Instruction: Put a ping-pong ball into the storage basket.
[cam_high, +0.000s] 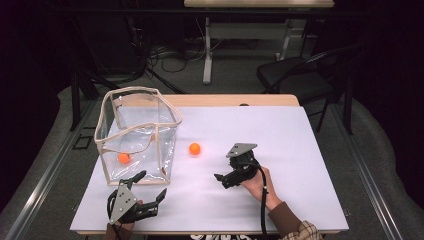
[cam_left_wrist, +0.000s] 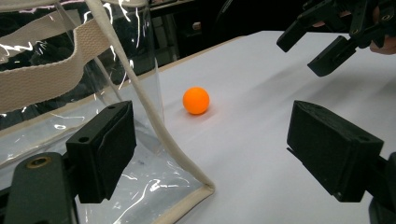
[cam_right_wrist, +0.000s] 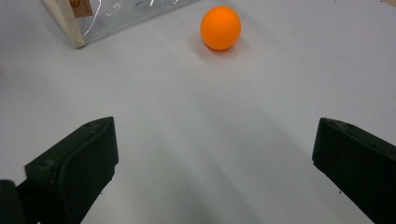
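Near edge first: left gripper (cam_high: 145, 192) sits low at the front-left of the white surface (cam_high: 280, 145), fingers spread wide, empty, right at the front corner of the clear bag (cam_high: 137, 132). Right gripper (cam_high: 225, 178) is a bit farther in, centre-right, fingers also wide apart, nothing held. Loose orange ball (cam_high: 194, 148) lies on the surface just right of the bag, ahead and left of the right gripper; in the right gripper view it's dead ahead between the finger lines, unobstructed. Right hand looks better placed. Second orange ball (cam_high: 123, 158) is already inside the bag.
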